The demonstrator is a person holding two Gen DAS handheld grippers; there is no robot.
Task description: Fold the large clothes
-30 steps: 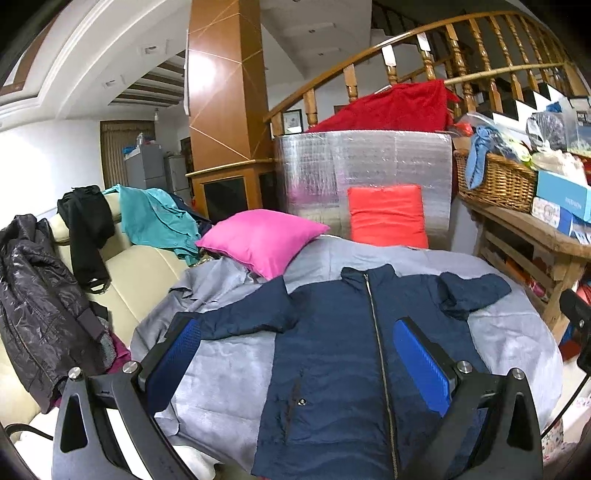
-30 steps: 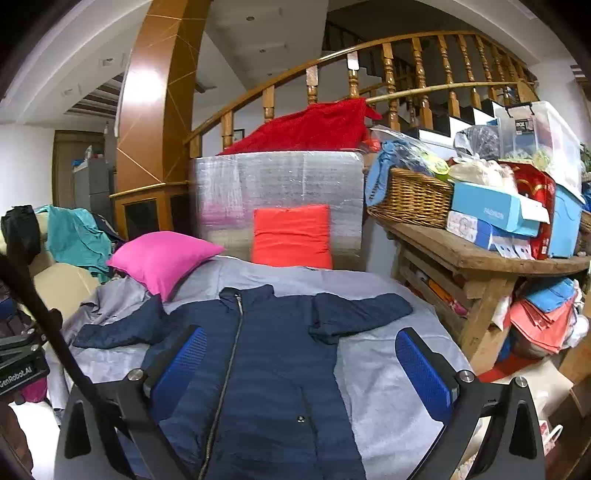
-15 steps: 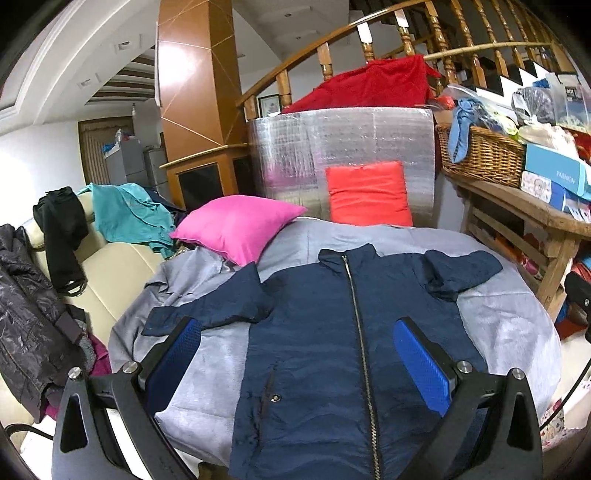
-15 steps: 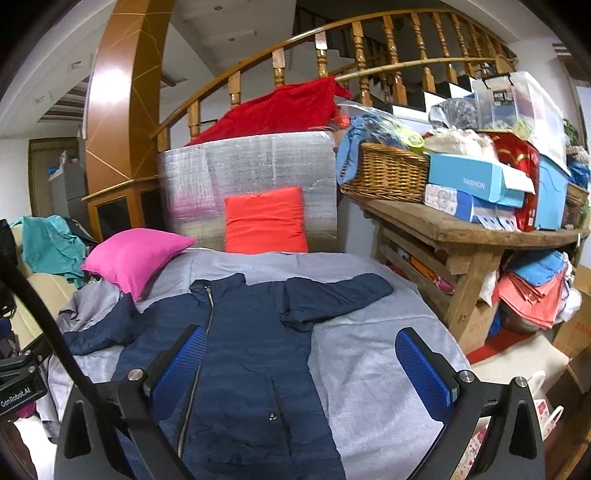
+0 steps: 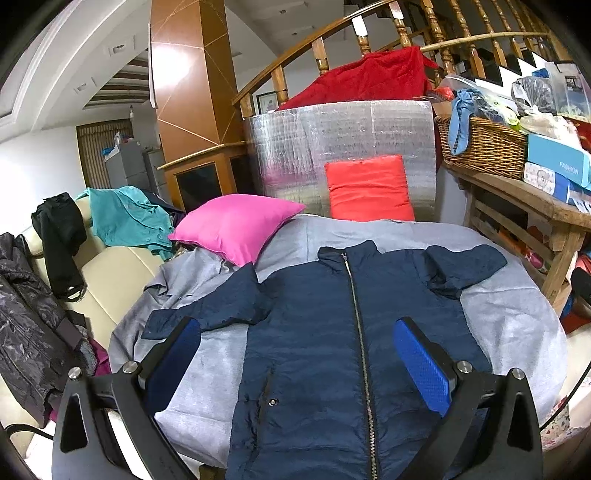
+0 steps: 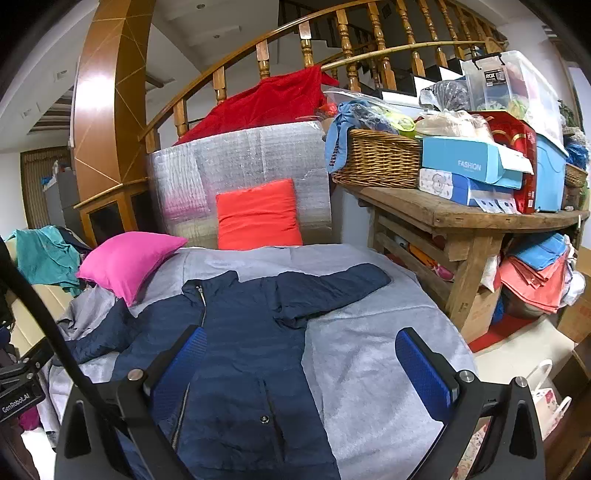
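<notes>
- Up close, we note the left gripper (image 5: 297, 354) with its blue pads (image 5: 419, 363) spread wide apart, nothing between them; it hangs above the lower half of the jacket.
- Right gripper (image 6: 301, 363): blue pads (image 6: 421, 369) likewise wide apart, holding nothing, raised over the jacket's right side and the bare cloth next to it.
- Navy jacket (image 5: 332, 350) lies front up and zipped, spread flat on the grey cover (image 5: 509, 317). Zipper (image 5: 356, 321) runs straight down the middle; a dark snap shows on each lower front panel.
- We see one sleeve (image 6: 332, 286) stretched out flat toward the wooden table side, the other sleeve (image 5: 207, 310) angled out toward the sofa side, its cuff near the left gripper's left pad.
- Pink cushion (image 5: 236, 225) sits at the far edge of the cover, just beyond the jacket's shoulder; orange cushion (image 5: 369, 188) stands upright behind the collar against a silver-wrapped block (image 5: 340, 133).
- Red blanket (image 6: 266, 103) is draped over that block, below a wooden banister (image 6: 332, 33).
- Farther out: wooden table (image 6: 480, 218) with a wicker basket (image 6: 376, 158) and blue boxes (image 6: 469, 162); cream sofa (image 5: 110, 273) with teal (image 5: 125, 218) and black garments (image 5: 26, 314) thrown over it.
</notes>
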